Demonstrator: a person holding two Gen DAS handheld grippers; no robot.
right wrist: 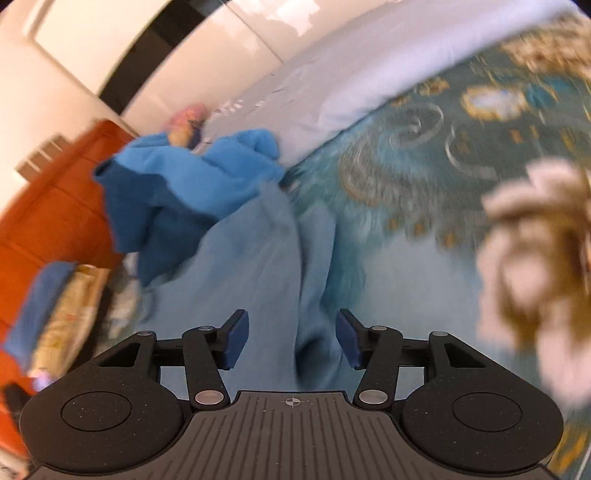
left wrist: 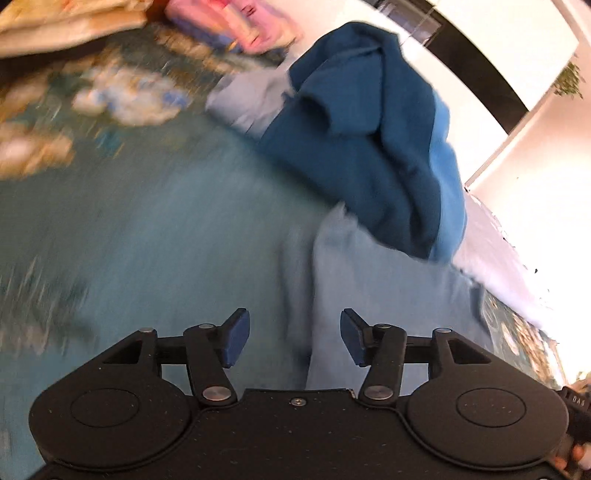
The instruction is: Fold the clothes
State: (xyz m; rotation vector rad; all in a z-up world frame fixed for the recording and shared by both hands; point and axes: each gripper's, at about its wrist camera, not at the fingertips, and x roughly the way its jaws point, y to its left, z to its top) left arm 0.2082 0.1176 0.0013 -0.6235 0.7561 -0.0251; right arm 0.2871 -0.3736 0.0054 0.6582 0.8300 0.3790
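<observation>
A light blue garment [left wrist: 369, 295] lies spread on the teal patterned bedspread [left wrist: 147, 240]. Behind it a dark blue garment [left wrist: 369, 140] with a brighter blue lining sits in a crumpled heap. My left gripper [left wrist: 293, 338] hovers open over the near edge of the light blue cloth, with nothing pressed between its pads. In the right wrist view the same light blue garment [right wrist: 251, 258] runs in folds under my right gripper [right wrist: 291, 338]. That gripper is open too, its pads clear of the cloth. The dark blue heap [right wrist: 166, 192] lies beyond, to the left. Both views are blurred.
A white sheet [right wrist: 369, 74] covers the far side of the bed [right wrist: 424, 166]. An orange wooden headboard [right wrist: 55, 206] stands at the left, with a stack of folded cloth [right wrist: 55, 314] beside it. Pink patterned fabric [left wrist: 251, 26] and beige cloth [left wrist: 66, 26] lie at the far end.
</observation>
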